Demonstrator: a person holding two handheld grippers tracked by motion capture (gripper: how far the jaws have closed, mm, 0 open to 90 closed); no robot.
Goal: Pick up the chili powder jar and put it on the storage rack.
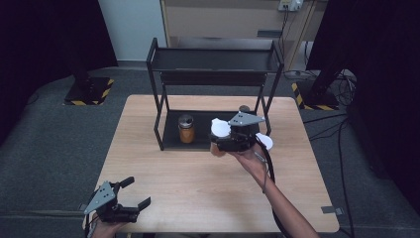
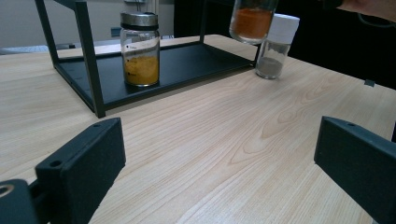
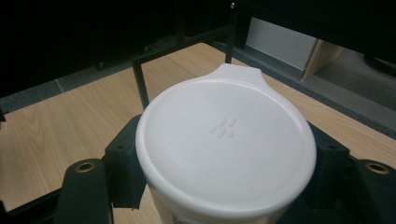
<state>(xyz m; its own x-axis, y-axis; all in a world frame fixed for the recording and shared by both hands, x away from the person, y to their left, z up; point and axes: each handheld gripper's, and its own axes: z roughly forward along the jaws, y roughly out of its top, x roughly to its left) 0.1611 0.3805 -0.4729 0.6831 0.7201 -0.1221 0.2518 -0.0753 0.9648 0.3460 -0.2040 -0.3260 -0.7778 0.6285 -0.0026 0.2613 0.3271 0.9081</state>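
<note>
1. Holding the spice jar (image 3: 226, 154) in your right gripper (image 1: 233, 139): jaws are pinched on its body just under the white lid (image 3: 224, 140). In the left gripper view the jar's glass and orange powder (image 2: 251, 21) hang in the air above the shelf's front right corner, so it's off the table.
2. Left gripper (image 1: 116, 206) sits idle at the table's near left edge, jaws spread wide w/ nothing btwn them. Leave it there, out of the way.
3. Target is likely the rack's bottom shelf (image 2: 187, 65), next to the yellow-powder jar (image 2: 140, 49). Bring your jar in from the front, keeping it upright so the lid stays level.
4. Watch the rack's front right post (image 1: 267, 106) and the white-capped shaker (image 2: 275, 44) standing on the table just beside that corner. Pass left of both.
5. Set down well apart from the yellow jar so the jaws can spread w/o knocking it.
6. Lower till the base rests flat, then release slowly & back straight out toward you.
</note>
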